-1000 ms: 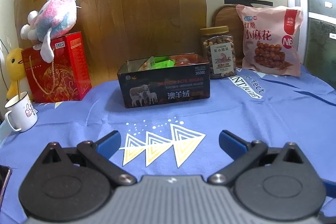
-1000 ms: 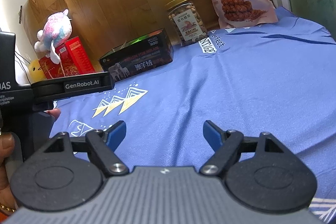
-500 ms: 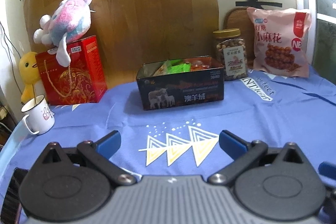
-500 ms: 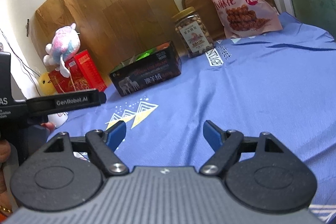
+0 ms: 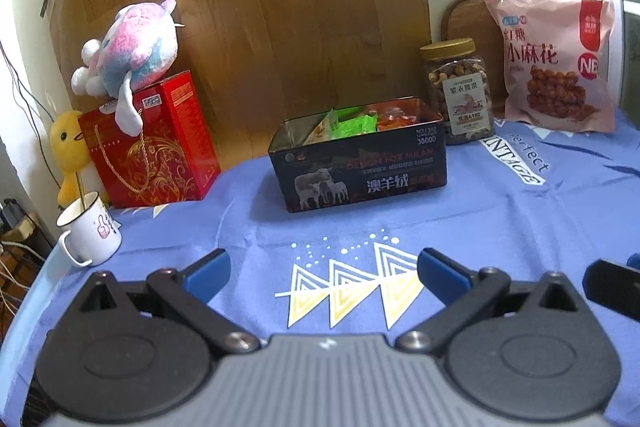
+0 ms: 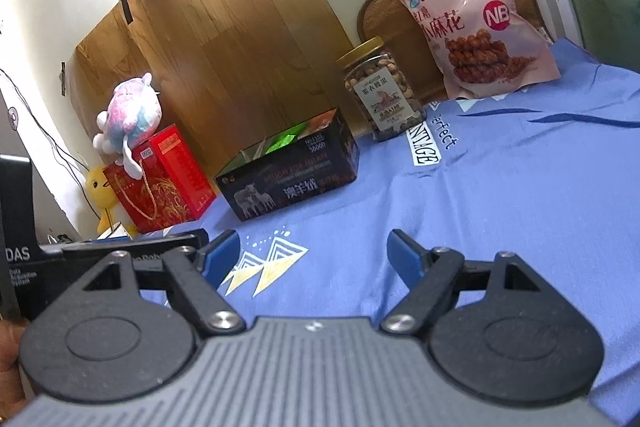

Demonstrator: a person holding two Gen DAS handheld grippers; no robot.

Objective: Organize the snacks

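A black tin box (image 5: pixel 360 171) stands open on the blue cloth, with green and orange snack packets (image 5: pixel 354 125) inside; it also shows in the right wrist view (image 6: pixel 292 179). A clear jar of nuts (image 5: pixel 460 91) with a gold lid stands to its right, also in the right wrist view (image 6: pixel 380 91). A pink snack bag (image 5: pixel 556 63) leans against the wall, also in the right wrist view (image 6: pixel 476 23). My left gripper (image 5: pixel 322 269) is open and empty, well short of the box. My right gripper (image 6: pixel 316 251) is open and empty over the cloth.
A red gift box (image 5: pixel 152 143) with a plush toy (image 5: pixel 128 47) on top stands at the left. A yellow duck toy (image 5: pixel 70 151) and a white mug (image 5: pixel 90 233) sit at the left edge. The blue cloth (image 6: pixel 520 187) covers the table. A wood-pattern panel (image 5: pixel 280 7) backs the scene.
Both grippers have pulled back and lifted, tilting upward, so the box and snacks sit farther off and lower in view. Both stay open and empty.
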